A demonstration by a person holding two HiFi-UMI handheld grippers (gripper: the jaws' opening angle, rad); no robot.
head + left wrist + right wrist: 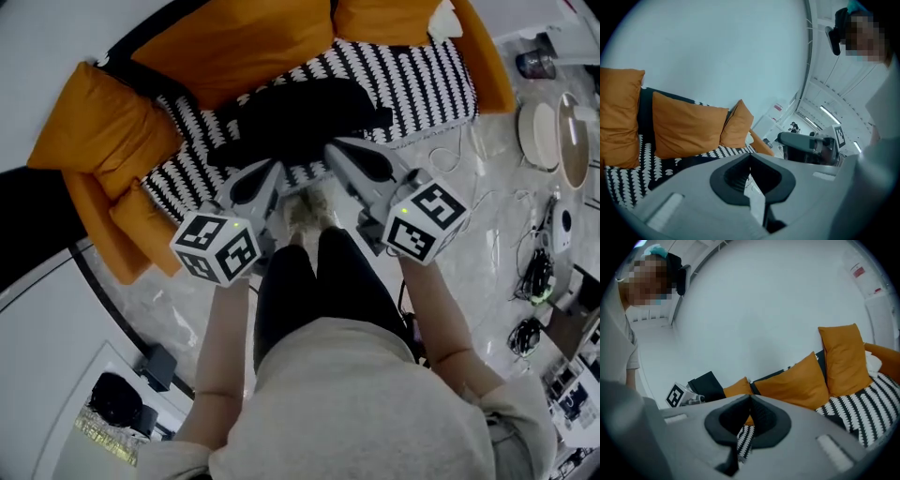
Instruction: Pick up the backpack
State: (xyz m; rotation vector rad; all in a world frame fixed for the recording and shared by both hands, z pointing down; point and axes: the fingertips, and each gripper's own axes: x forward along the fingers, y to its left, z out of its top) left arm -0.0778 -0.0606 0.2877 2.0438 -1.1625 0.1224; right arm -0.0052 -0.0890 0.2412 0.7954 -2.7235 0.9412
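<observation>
Limp black backpack (300, 117), seemingly fabric, on zigzag-striped sofa (422, 75), plump orange cushions (234, 42)

A sofa (412, 75) with orange cushions (98, 122) was set against a white wall (717, 47); cables (536, 277) were strewn over the glossy marble floor (480, 258).

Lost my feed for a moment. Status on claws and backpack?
Left claw and right claw shut, empty. Backpack on sofa seat, ungrasped. Nothing blocking it.
</observation>
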